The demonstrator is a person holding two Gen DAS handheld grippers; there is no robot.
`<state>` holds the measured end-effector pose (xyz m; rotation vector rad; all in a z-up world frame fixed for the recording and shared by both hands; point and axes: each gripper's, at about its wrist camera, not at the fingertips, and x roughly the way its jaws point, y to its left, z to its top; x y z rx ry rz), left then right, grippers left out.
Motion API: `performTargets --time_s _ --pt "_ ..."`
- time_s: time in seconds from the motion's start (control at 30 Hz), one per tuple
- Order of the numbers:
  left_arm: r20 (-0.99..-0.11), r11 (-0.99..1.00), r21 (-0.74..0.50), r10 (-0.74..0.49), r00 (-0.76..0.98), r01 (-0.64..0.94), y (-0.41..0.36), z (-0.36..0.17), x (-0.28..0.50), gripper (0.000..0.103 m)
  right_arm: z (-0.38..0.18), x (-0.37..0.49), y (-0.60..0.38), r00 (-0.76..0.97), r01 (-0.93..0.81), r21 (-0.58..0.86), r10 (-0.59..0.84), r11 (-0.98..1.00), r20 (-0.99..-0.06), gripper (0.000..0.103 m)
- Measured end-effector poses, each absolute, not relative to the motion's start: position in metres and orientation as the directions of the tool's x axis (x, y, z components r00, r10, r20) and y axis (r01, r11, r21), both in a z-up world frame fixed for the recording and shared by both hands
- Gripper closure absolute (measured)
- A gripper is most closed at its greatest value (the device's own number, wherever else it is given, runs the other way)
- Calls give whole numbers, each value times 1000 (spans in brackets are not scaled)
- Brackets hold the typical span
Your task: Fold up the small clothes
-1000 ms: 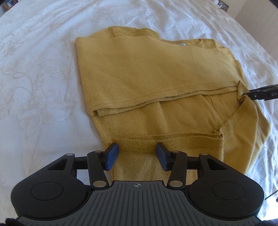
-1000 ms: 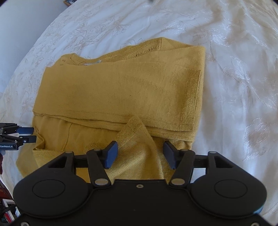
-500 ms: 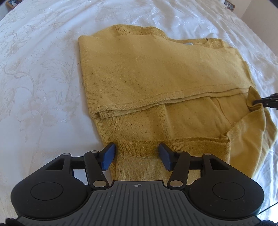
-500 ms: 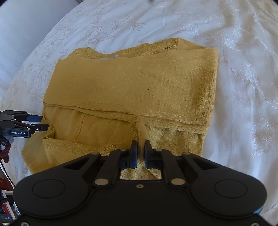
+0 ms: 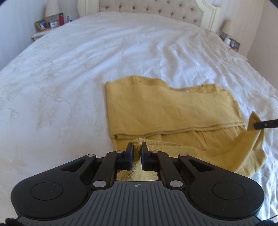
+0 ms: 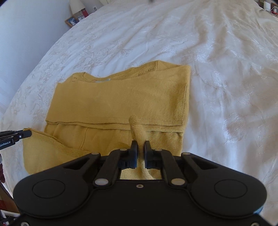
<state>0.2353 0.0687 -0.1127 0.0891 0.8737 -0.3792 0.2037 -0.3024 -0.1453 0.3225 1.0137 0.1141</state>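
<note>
A mustard-yellow knit sweater (image 5: 170, 111) lies partly folded on the white bedspread (image 5: 86, 60), sleeves folded across its body. My left gripper (image 5: 136, 147) is shut on the near hem of the sweater at its left corner and holds it lifted. My right gripper (image 6: 140, 146) is shut on the hem at the other near corner, a pinch of knit (image 6: 137, 128) sticking up between the fingers. The sweater also shows in the right wrist view (image 6: 121, 97). Each gripper's tip shows in the other view, at the right edge (image 5: 265, 124) and the left edge (image 6: 15, 136).
The bedspread (image 6: 225, 69) stretches far beyond the sweater. A tufted headboard (image 5: 147, 7) stands at the far end. Nightstands with frames and small items stand at the far left (image 5: 50, 22) and far right (image 5: 231, 41).
The right gripper shut on the hem, then the left gripper shut on its corner. Both have lifted the near hem and the cameras now look higher, toward the headboard.
</note>
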Motion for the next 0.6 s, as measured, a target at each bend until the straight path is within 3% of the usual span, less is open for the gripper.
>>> performTargets --time_s 0.2,0.3,0.43,0.6 --pt "-652 934 -40 -293 699 355 66 -63 267 95 -112 212 -322 643 106 296 162 949 -748 90" --pt "-638 932 -31 -297 711 362 57 -60 303 95 -111 238 -334 667 123 326 166 937 -727 90" --pt "-651 926 -3 -288 702 377 36 -79 354 95 -133 287 -344 651 135 305 148 943 -745 90" --pt "-747 934 24 -220 628 356 19 -125 403 94 -173 340 -350 579 191 286 127 939 -805 90"
